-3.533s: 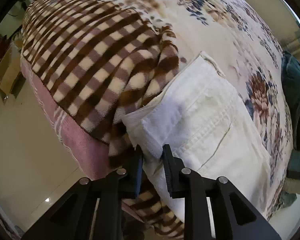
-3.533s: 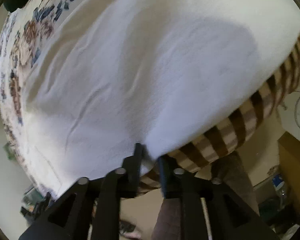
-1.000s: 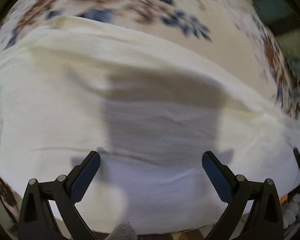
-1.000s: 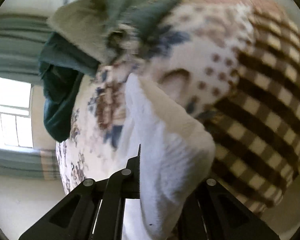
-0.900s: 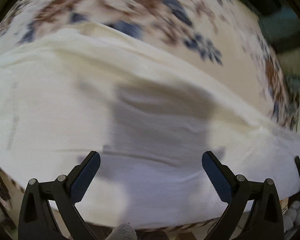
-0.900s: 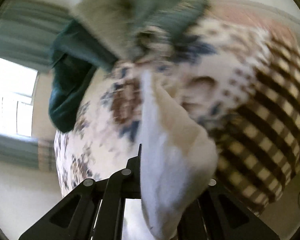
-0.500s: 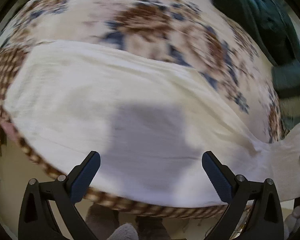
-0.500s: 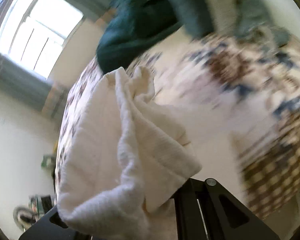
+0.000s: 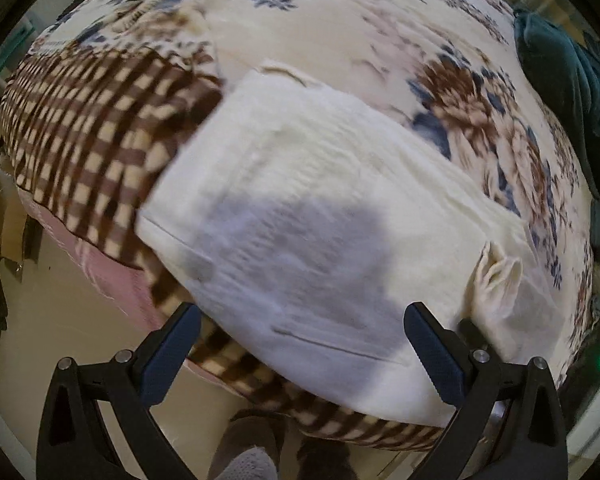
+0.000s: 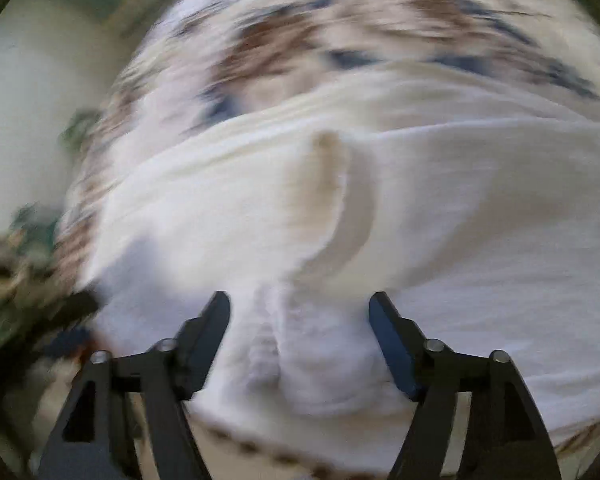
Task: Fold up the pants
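Observation:
The white pants (image 9: 308,208) lie folded on the bed, near its front edge, over a floral cover. My left gripper (image 9: 300,352) is open and empty, hovering over the near edge of the pants. In the right wrist view, which is blurred, the pants (image 10: 380,208) fill the frame with a raised fold of cloth in the middle. My right gripper (image 10: 300,336) is open, its jaws standing apart on either side of a bunched corner of the pants. That corner and the right gripper (image 9: 496,292) also show at the right in the left wrist view.
A brown checked blanket (image 9: 92,120) covers the bed's left part, with a pink sheet (image 9: 112,276) hanging below it. A dark green garment (image 9: 572,92) lies at the far right of the bed. The floor (image 9: 60,320) is in front, with my feet below.
My right gripper carried a corner of the pants over, laid it down and opened. My left gripper, open since a second ago, has pulled back so more of the pants shows.

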A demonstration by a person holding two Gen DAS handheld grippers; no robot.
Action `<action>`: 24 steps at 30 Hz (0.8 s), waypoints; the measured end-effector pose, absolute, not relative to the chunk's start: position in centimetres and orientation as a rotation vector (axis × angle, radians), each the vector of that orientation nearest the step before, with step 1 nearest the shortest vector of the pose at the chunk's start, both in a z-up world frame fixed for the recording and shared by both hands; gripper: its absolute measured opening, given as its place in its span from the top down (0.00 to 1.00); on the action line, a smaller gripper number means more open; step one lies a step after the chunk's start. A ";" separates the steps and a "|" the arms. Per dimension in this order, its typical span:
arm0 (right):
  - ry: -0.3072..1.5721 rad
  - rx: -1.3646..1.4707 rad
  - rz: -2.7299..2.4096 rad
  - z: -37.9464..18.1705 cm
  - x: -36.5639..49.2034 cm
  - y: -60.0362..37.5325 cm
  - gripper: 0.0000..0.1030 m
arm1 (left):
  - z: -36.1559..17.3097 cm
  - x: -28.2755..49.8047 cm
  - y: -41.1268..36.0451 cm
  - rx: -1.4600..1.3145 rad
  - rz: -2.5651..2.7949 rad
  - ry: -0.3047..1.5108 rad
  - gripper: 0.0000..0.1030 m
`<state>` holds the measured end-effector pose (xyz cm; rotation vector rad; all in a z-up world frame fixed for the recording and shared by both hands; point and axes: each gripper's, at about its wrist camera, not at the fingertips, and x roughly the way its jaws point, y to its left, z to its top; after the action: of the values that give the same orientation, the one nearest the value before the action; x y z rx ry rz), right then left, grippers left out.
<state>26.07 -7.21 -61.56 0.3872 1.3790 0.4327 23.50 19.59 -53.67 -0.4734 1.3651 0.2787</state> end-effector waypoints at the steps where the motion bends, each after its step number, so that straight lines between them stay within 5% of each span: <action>1: 1.389 0.405 0.428 -61.1 25.7 -7.7 0.28 | -53.3 23.7 19.7 -0.472 0.275 1.354 0.00; 11: 1.420 0.667 -0.121 -60.5 22.8 -29.1 0.30 | -53.6 28.7 10.4 -0.337 0.056 1.355 0.00; 17: 1.445 0.649 -0.160 -62.2 23.2 -32.6 0.35 | -57.4 30.6 4.3 -0.231 0.037 1.394 0.03; 18: 1.447 0.643 -0.161 -62.3 23.2 -32.7 0.35 | -58.0 31.3 3.8 -0.205 0.037 1.386 0.08; 20: 1.444 0.661 -0.158 -62.4 23.3 -32.3 0.35 | -58.6 32.1 3.8 -0.196 0.034 1.381 0.47; 24: 1.445 0.667 -0.159 -62.0 22.8 -31.5 0.35 | -58.5 31.9 7.1 -0.342 0.039 1.356 0.67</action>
<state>22.79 -31.46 -61.99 0.6673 1.4450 -0.1589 31.86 7.06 -58.50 -0.3420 1.3564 0.0394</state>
